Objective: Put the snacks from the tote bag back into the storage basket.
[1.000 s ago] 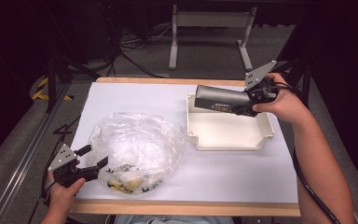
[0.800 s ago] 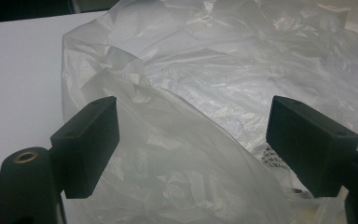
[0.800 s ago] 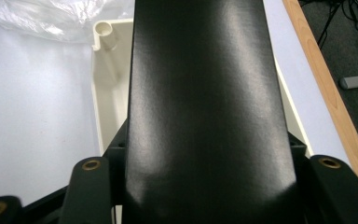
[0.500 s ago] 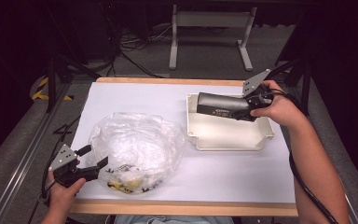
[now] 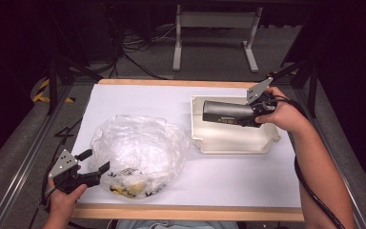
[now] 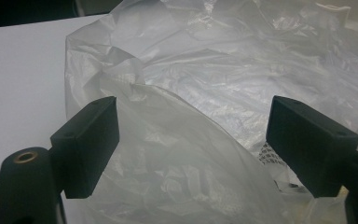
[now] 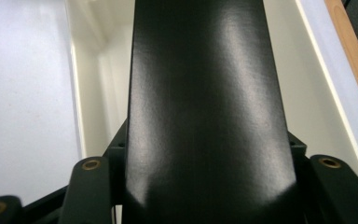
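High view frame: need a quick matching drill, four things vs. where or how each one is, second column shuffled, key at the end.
Things:
1. Crumpled clear plastic bag
2. Long black glossy box
3. Shallow cream plastic tray
4. Left claw

States:
A. Open, jaws at the bag's near left edge
B. Gripped in the right claw, over the tray
C. Lying on the white table, left half
D. Resting on the table, right half

Pairs: 1-C, 2-B, 3-D, 4-A
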Action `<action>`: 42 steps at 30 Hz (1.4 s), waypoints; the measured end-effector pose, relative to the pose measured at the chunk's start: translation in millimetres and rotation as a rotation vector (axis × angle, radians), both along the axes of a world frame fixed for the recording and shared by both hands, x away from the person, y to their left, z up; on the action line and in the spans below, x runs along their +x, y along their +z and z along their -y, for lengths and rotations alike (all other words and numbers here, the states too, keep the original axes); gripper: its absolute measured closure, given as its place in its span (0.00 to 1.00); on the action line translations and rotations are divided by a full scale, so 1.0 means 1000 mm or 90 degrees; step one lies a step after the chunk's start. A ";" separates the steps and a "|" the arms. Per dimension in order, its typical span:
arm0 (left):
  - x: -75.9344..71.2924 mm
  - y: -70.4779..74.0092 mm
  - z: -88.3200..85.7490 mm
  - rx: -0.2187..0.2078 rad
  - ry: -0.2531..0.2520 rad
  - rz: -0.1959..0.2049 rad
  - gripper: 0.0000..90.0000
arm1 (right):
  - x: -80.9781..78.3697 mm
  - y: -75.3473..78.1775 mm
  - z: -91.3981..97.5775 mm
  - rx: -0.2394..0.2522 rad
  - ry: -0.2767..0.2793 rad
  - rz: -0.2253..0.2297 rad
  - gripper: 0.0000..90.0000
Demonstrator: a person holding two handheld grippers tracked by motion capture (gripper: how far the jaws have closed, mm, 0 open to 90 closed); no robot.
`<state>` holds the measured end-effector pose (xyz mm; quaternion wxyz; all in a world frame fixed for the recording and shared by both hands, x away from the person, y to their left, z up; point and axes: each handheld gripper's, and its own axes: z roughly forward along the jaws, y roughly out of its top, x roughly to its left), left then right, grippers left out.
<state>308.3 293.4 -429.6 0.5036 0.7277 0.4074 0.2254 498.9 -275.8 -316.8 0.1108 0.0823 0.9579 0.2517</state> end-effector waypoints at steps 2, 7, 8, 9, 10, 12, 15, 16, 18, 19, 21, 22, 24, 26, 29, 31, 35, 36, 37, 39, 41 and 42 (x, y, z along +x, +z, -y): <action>-0.001 0.000 0.000 0.001 0.001 -0.002 0.20 | 0.001 -0.004 0.001 -0.003 0.002 -0.001 0.47; -0.004 0.000 -0.002 -0.001 0.006 -0.002 0.20 | 0.005 -0.011 0.002 -0.003 0.007 -0.005 0.47; -0.005 0.000 -0.002 -0.004 0.004 -0.002 0.20 | 0.006 -0.014 0.002 -0.003 0.006 -0.009 0.47; -0.006 0.000 -0.002 -0.005 0.002 -0.003 0.20 | 0.007 -0.015 0.002 -0.005 0.004 -0.012 0.47; -0.007 0.000 -0.002 -0.009 0.003 -0.003 0.20 | 0.007 -0.017 0.002 -0.005 0.006 -0.012 0.47; -0.009 0.000 -0.002 -0.006 0.000 -0.002 0.20 | 0.009 -0.021 0.002 -0.006 0.008 -0.016 0.47; -0.012 0.000 -0.003 -0.005 0.003 -0.001 0.20 | 0.011 -0.026 0.001 -0.005 0.013 -0.018 0.47; -0.013 0.000 -0.003 -0.005 0.007 -0.001 0.20 | 0.012 -0.027 0.001 -0.006 0.015 -0.018 0.47; -0.015 0.000 -0.004 -0.006 0.010 -0.002 0.20 | 0.013 -0.030 0.001 -0.007 0.020 -0.018 0.47; -0.016 0.000 -0.006 -0.007 0.014 -0.002 0.20 | 0.013 -0.031 0.001 -0.008 0.021 -0.020 0.47; -0.017 -0.001 -0.006 -0.009 0.016 -0.004 0.20 | 0.014 -0.034 0.001 -0.014 0.028 -0.016 0.47; -0.018 0.000 -0.007 -0.005 0.020 -0.004 0.20 | 0.015 -0.036 0.001 -0.015 0.030 -0.015 0.47; -0.019 -0.001 -0.008 -0.005 0.022 -0.003 0.20 | 0.015 -0.038 0.001 -0.017 0.032 -0.016 0.47; -0.020 -0.001 -0.008 -0.006 0.025 -0.001 0.20 | 0.017 -0.041 0.002 -0.017 0.037 -0.016 0.47; -0.022 0.000 -0.009 -0.003 0.027 -0.001 0.20 | 0.019 -0.047 0.002 -0.020 0.042 -0.022 0.47; -0.022 0.000 -0.009 -0.005 0.030 -0.002 0.20 | 0.020 -0.050 0.002 -0.024 0.043 -0.023 0.47; -0.023 -0.001 -0.010 -0.004 0.035 -0.002 0.20 | 0.021 -0.054 0.002 -0.026 0.043 -0.032 0.47; -0.023 -0.001 -0.010 -0.004 0.035 -0.002 0.20 | 0.022 -0.055 0.002 -0.026 0.044 -0.033 0.47; -0.023 -0.001 -0.010 -0.004 0.034 -0.002 0.20 | 0.022 -0.056 0.002 -0.028 0.044 -0.033 0.47; -0.022 -0.001 -0.010 -0.003 0.034 -0.003 0.20 | 0.022 -0.057 0.002 -0.031 0.043 -0.037 0.47; -0.022 -0.001 -0.010 -0.003 0.032 -0.003 0.20 | 0.023 -0.059 0.002 -0.034 0.043 -0.042 0.47; -0.022 -0.001 -0.010 -0.003 0.032 -0.003 0.20 | 0.023 -0.059 0.002 -0.034 0.043 -0.042 0.47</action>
